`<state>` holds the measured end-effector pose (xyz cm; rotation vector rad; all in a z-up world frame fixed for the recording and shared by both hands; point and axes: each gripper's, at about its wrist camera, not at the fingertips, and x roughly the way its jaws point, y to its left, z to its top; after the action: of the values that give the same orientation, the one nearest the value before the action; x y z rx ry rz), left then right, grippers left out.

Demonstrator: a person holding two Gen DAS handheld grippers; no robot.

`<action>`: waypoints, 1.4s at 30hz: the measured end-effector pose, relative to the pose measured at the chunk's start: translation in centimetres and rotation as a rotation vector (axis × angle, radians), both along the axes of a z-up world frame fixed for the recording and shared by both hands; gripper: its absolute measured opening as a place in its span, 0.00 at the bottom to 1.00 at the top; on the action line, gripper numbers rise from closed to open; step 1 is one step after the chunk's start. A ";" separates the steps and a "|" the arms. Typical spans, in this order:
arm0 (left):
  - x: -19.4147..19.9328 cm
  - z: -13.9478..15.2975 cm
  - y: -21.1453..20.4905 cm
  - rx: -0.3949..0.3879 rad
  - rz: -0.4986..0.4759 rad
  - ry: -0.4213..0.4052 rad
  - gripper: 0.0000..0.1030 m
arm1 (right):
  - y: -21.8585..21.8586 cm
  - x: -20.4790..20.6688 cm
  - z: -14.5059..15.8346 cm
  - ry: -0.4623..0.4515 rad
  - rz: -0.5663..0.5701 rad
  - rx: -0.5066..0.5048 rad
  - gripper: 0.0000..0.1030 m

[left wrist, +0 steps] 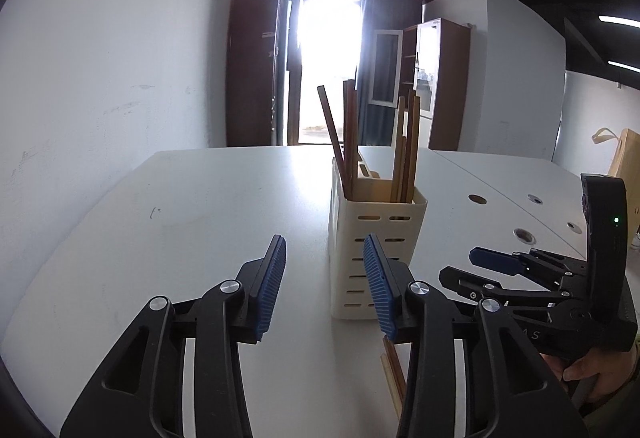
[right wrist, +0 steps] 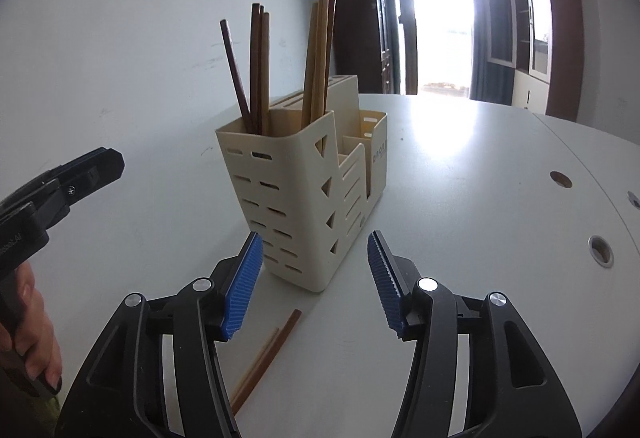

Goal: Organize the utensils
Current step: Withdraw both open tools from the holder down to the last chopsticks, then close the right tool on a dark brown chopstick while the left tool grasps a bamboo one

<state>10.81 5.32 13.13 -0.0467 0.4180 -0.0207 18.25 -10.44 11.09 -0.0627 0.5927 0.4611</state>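
A cream slotted utensil holder [left wrist: 372, 238] [right wrist: 304, 190] stands on the white table. Several brown and tan chopsticks [left wrist: 348, 134] [right wrist: 316, 58] stand upright in its tall compartment. Loose chopsticks [right wrist: 266, 356] [left wrist: 394, 378] lie flat on the table in front of the holder. My left gripper [left wrist: 324, 278] is open and empty, just before the holder. My right gripper [right wrist: 316, 278] is open and empty, above the loose chopsticks' far ends. The right gripper also shows at the right of the left wrist view [left wrist: 480, 266].
The white table [left wrist: 192, 222] [right wrist: 480, 222] has round cable holes [right wrist: 600, 250] on its right side. A white wall runs along the left. A bright doorway and cabinets stand beyond the table's far edge.
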 end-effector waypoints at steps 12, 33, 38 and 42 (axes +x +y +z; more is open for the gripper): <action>-1.3 -3.7 1.4 0.001 0.031 0.104 0.42 | 2.7 1.2 -4.8 0.156 -0.001 -0.097 0.53; -0.9 -4.8 1.4 0.017 0.049 0.162 0.45 | 4.3 2.0 -9.0 0.276 -0.035 -0.145 0.24; -0.7 -5.2 1.2 0.027 0.049 0.175 0.45 | 4.2 1.8 -8.8 0.266 -0.034 -0.176 0.18; -0.5 -5.6 0.8 0.033 0.040 0.195 0.45 | 3.6 1.8 -9.1 0.271 -0.028 -0.166 0.15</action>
<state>10.29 6.11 7.55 -0.0248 0.6121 0.0299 20.07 -6.80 2.03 -0.1514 0.8967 0.3948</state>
